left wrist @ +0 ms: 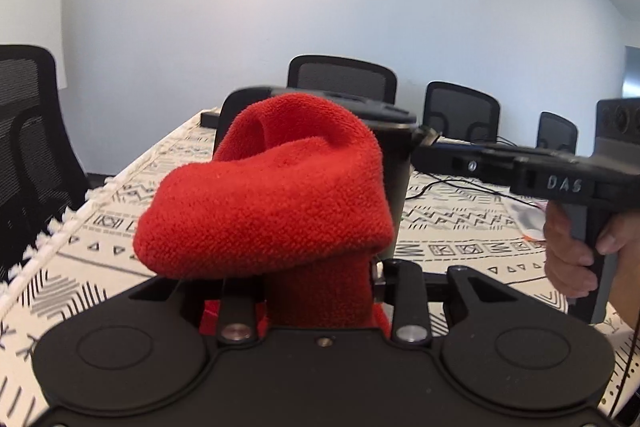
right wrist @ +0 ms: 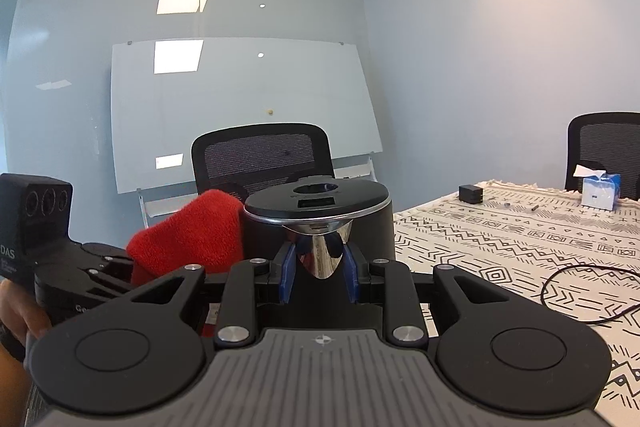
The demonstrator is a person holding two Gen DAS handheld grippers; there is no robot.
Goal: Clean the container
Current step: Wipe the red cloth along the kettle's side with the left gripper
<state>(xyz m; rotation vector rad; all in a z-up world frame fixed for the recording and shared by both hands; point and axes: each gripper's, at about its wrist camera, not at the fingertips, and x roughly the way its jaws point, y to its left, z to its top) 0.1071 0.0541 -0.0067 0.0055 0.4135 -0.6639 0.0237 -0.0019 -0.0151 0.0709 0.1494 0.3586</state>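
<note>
Altogether one red cloth [left wrist: 264, 203], one black container [right wrist: 320, 223], two hand-held grippers.

Your desk [right wrist: 500, 239] wears a white cloth [left wrist: 72, 267] with black geometric print; on it you have a tissue box [right wrist: 600, 191], a small black box [right wrist: 470, 193] and a looping black cable [right wrist: 592, 295].

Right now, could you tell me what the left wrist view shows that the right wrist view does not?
Left wrist only: the left claw shut on the red cloth, and the person's right hand.

Right wrist only: the right claw closed on the container's shiny spout, plus a whiteboard and tissue box.

Both: the dark container, the cloth against it, the patterned tablecloth.
</note>
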